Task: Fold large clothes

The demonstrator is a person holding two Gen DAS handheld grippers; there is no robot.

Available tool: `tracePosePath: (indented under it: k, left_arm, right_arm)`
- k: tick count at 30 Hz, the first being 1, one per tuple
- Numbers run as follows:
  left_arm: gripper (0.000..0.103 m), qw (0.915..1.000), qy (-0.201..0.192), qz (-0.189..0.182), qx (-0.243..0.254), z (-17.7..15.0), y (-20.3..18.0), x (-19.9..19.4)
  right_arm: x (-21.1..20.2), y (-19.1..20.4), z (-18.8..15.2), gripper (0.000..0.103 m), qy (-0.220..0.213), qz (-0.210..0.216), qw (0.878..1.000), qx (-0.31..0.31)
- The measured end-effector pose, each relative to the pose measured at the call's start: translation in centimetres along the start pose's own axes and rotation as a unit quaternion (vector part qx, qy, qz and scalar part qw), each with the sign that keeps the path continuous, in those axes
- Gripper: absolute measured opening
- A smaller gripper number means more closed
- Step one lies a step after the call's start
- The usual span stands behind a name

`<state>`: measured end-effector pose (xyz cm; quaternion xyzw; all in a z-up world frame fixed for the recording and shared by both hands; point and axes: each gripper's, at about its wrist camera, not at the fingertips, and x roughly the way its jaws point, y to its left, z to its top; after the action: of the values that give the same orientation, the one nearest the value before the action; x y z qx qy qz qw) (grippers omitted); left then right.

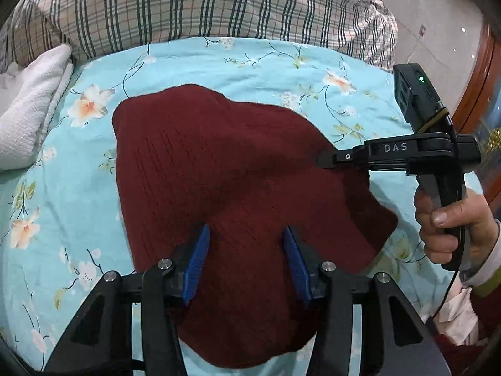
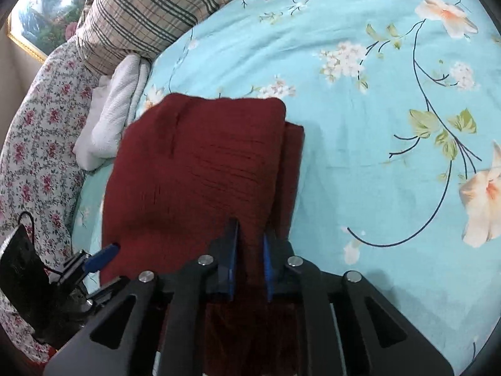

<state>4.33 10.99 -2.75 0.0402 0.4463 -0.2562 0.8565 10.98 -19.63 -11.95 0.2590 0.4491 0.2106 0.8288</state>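
Dark red knit garment (image 1: 225,194) sits folded on the light blue floral bedspread (image 1: 250,72), a thick rounded bundle with one layer lapped over another; in the right wrist view a narrower strip of it peeks out along the right side of the top layer.

Right gripper (image 2: 250,244) is right on it: the two blue pads (image 2: 233,250) stand close together with a fold of the red knit running up between them and pressed from both sides, so that is a pinch on the garment's near edge. From the left wrist view the same gripper (image 1: 325,159) comes in from the right, tip buried in the cloth's edge, and the cloth rises in a ridge toward it. A hand (image 1: 451,222) is wrapped around its handle, pale sleeve cuff at the frame edge.

Left gripper (image 1: 247,235) hangs above the bundle, blue fingers (image 1: 197,260) spread about halfway. Red knit fills the gap beneath them, but the pads grip nothing. Whether the tips touch the cloth below cannot be told.

Further out: a folded white towel (image 1: 34,106) at the left of the garment, a plaid pillow (image 1: 200,3) beyond, a flowered sheet (image 2: 34,144) past the towel.

The garment's near end is cut off behind both grippers' black frames, and its far corner is blurred.
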Motion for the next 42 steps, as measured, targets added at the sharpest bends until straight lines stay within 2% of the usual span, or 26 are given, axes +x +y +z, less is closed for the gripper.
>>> tracePosePath:
  k: [4,7,10,11,13,15,17,20,23,26,28,31,33,35,38,42]
  left_arm:
    - [0.047,0.9982,-0.027,-0.033,-0.041,1.4,1.7,-2.8]
    - [0.047,0.9961,-0.048,-0.021,-0.071,3.8,3.0,-3.3]
    - [0.045,0.9946,-0.028,0.008,-0.099,6.3,4.5,-0.6]
    - [0.039,0.9941,-0.015,0.020,-0.106,6.9,5.2,0.9]
    - [0.038,0.9927,0.015,0.049,-0.109,7.1,6.2,3.8]
    - [0.039,0.9923,0.030,0.059,-0.105,6.5,6.6,5.6]
    - [0.040,0.9938,0.023,0.070,-0.084,6.0,6.3,5.8]
    - [0.039,0.9943,0.012,0.060,-0.087,5.7,6.0,4.4]
    - [0.036,0.9945,-0.005,0.026,-0.101,4.9,5.7,1.3]
    - [0.036,0.9953,-0.025,-0.011,-0.093,3.1,4.4,-2.2]
    - [0.037,0.9968,-0.023,0.007,-0.076,1.1,2.7,-3.6]
    - [0.039,0.9967,-0.002,0.049,-0.065,-1.4,1.1,-3.1]
    - [0.043,0.9952,0.006,0.080,-0.057,-2.9,0.5,-2.1]
    - [0.045,0.9948,0.001,0.082,-0.060,-3.3,0.5,-1.9]
    - [0.054,0.9938,0.000,0.090,-0.066,-3.4,0.9,-1.6]
    - [0.056,0.9933,0.002,0.084,-0.079,-4.1,1.4,-1.4]
  right_arm:
    - [-3.2,2.0,0.5,0.019,-0.051,-0.002,0.999,-0.019]
    - [-3.4,4.2,1.1,0.019,-0.056,0.035,0.997,-0.034]
    - [-0.6,5.8,1.5,0.019,-0.030,0.053,0.997,-0.040]
    - [0.4,5.8,1.6,0.019,-0.024,0.045,0.998,-0.038]
    - [2.9,4.7,1.6,0.019,-0.007,0.023,1.000,-0.016]
    - [4.3,3.2,1.4,0.010,-0.002,0.023,1.000,0.000]
    - [4.3,2.3,1.3,0.000,-0.005,0.021,1.000,0.009]
    - [3.3,2.6,1.2,0.000,-0.009,0.026,1.000,0.006]
    - [1.0,3.9,0.4,0.003,-0.019,0.028,0.999,-0.015]
    - [-1.4,5.2,-1.6,0.003,-0.027,0.052,0.998,-0.037]
    - [-2.7,6.0,-3.6,0.003,-0.026,0.056,0.997,-0.055]
    - [-2.8,5.9,-6.3,0.003,-0.009,0.047,0.997,-0.062]
    - [-1.6,5.4,-7.5,0.003,0.008,0.021,0.997,-0.069]
    - [-0.3,4.3,-8.3,0.003,0.020,-0.002,0.998,-0.062]
    - [-0.2,3.5,-8.3,0.003,0.007,0.013,0.999,-0.048]
    - [-0.6,3.7,-8.6,0.002,0.003,0.003,0.999,-0.053]
